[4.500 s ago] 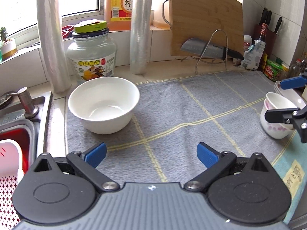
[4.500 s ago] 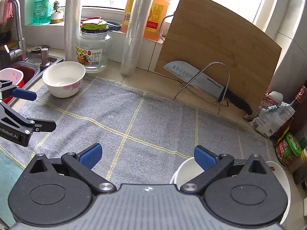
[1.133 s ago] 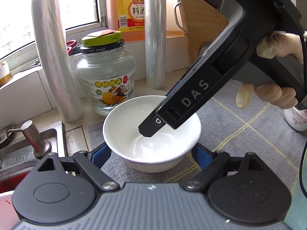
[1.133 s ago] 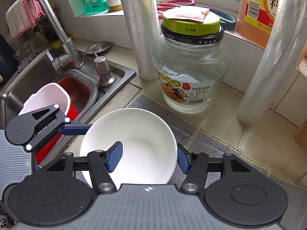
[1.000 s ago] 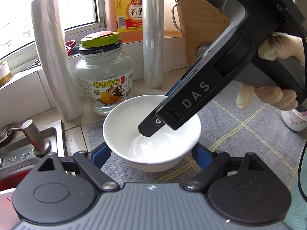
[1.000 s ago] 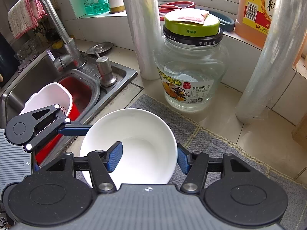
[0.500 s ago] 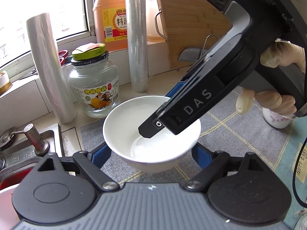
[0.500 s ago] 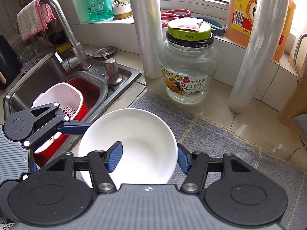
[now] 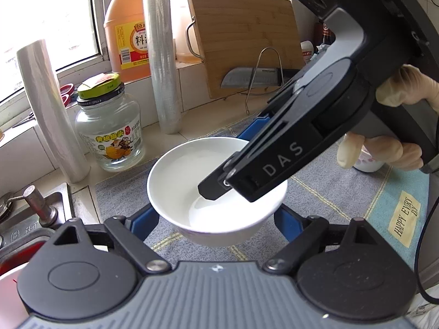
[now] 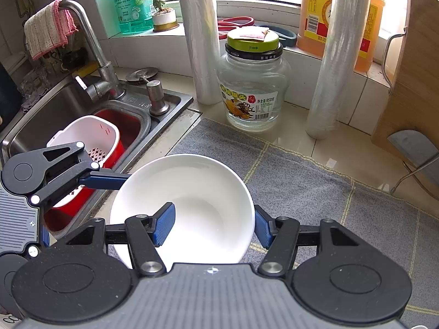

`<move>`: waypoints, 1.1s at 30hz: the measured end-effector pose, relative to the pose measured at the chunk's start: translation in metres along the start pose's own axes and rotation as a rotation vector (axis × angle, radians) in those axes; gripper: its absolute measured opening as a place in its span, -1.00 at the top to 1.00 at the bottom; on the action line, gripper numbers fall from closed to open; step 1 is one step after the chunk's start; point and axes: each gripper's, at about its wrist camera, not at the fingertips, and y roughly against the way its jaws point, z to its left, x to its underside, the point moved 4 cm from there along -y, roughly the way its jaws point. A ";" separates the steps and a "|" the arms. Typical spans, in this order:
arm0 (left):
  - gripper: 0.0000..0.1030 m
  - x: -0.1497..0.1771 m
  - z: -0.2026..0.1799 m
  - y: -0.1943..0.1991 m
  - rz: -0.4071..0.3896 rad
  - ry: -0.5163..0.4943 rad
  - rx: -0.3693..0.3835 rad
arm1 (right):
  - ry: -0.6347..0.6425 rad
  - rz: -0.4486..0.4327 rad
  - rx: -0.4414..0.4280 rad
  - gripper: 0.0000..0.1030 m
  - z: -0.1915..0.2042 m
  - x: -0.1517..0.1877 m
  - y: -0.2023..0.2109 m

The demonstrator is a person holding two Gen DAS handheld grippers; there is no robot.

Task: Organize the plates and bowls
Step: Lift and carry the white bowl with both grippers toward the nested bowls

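A white bowl (image 9: 208, 181) is held above the grey mat (image 9: 323, 189). My left gripper (image 9: 216, 220) has its blue fingers on both outer sides of the bowl. My right gripper (image 10: 214, 226) pinches the bowl's (image 10: 186, 205) right wall, with one finger inside and one outside. In the left wrist view the right gripper's body (image 9: 288, 153) reaches over the bowl. A small flowered bowl (image 9: 367, 161) stands on the mat behind the gloved hand.
A glass jar (image 10: 253, 82) and two film rolls (image 10: 201, 41) stand behind the mat. The sink (image 10: 68, 115) with a red-and-white strainer basket (image 10: 85, 142) is at the left. A cutting board (image 9: 241, 38) and a cleaver on a wire rack (image 9: 255, 78) are at the back.
Both grippers closed in on the white bowl, then lifted it off the mat. In the last second it has risen and come away from the jar.
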 end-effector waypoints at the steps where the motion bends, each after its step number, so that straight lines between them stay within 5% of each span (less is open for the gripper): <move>1: -0.75 -0.001 -0.003 0.002 -0.002 -0.010 0.001 | -0.006 -0.005 -0.001 -0.28 -0.001 0.002 0.003; 17: -0.75 -0.030 -0.077 0.003 -0.019 -0.076 0.003 | -0.028 -0.065 0.029 -0.29 -0.044 0.039 0.065; 33: -0.75 -0.070 -0.161 -0.022 -0.058 -0.176 0.118 | -0.140 -0.116 0.158 -0.30 -0.114 0.089 0.126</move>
